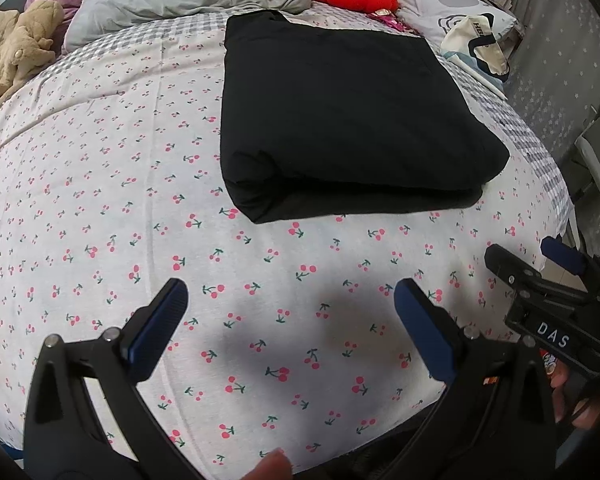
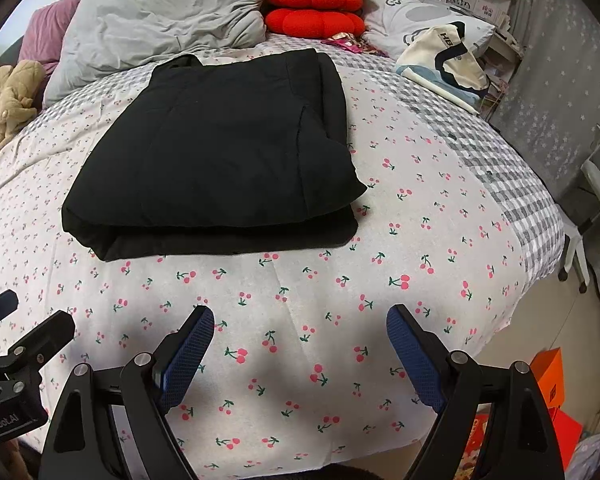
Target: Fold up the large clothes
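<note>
Black garment [image 1: 340, 120] [image 2: 220, 152] is seen folded into a thick rectangle, laid flat on the cherry-print bedspread [image 1: 100, 200] [image 2: 420, 220]. Left gripper [image 1: 290, 320] and right gripper [image 2: 300, 348] are held above the bedspread, near the garment, jaws spread wide, nothing gripped.

the folded garment [image 2: 216, 160] lies on the bed [image 2: 380, 280], about midway across and nearer the head end than the foot edge. behind it, along the head end, a rumpled duvet [image 2: 160, 24] sits toward the left, two stacked cushions [image 2: 314, 10] at the middle, and a pillow [image 2: 420, 20] to the right. a tote bag [image 2: 446, 58] lies before that pillow, near the right edge. a plush garment [image 2: 8, 96] is heaped at the left edge. both grippers hover over the foot edge, apart from the folded garment, the left gripper [image 1: 290, 320] just left of the right gripper [image 2: 300, 332].
</note>
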